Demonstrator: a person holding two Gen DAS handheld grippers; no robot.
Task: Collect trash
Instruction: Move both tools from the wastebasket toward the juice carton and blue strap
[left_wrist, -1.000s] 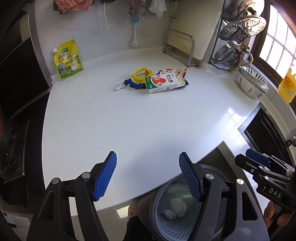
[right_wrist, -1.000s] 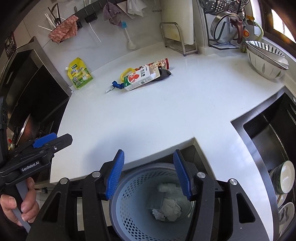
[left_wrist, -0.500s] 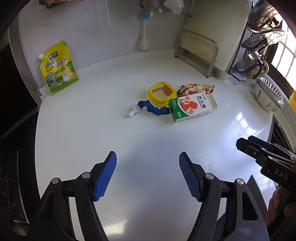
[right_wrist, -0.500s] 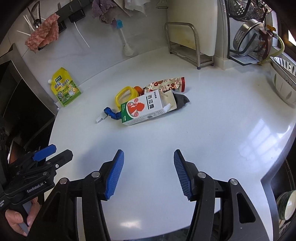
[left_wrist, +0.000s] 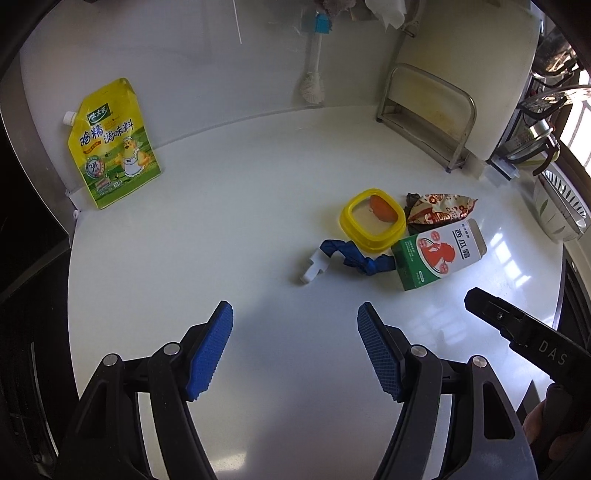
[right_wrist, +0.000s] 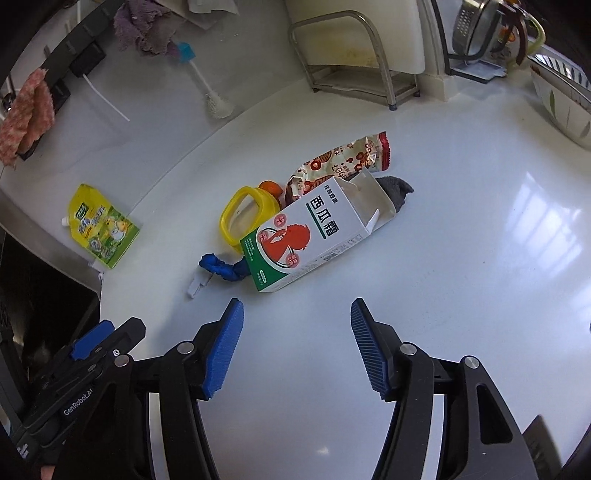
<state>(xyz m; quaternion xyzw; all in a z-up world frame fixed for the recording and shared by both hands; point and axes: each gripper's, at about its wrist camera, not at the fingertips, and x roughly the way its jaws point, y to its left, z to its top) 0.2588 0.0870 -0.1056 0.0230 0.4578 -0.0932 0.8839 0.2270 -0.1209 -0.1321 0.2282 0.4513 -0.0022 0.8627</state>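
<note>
While both hand-held grippers hang tilted down over the white worktop (left_wrist: 229, 229), nothing sits between either pair of blue pads. Your left hand-held gripper (left_wrist: 294, 347) is released, jaws apart over bare surface. Your right hand-held gripper (right_wrist: 294, 347) is empty too, its jaws opening, just short of the carton (right_wrist: 314, 236).

The trash lies in one cluster mid-worktop. The carton, white and green with a red figure, reads "西瓜霜"; its flap end is open. Touching it: a yellow ring (right_wrist: 245, 214) with an orange cap (right_wrist: 271, 187) at its far edge, a red-printed wrapper (right_wrist: 343, 158), a grey scrap (right_wrist: 395, 190), a blue strip (right_wrist: 221, 267) with a white clip (right_wrist: 197, 285).

A yellow pouch (left_wrist: 112, 147), marked "鸡精调味料", leans on the wall well apart. The gripper bodies read "DAS" and "GenRobot.AI".
</note>
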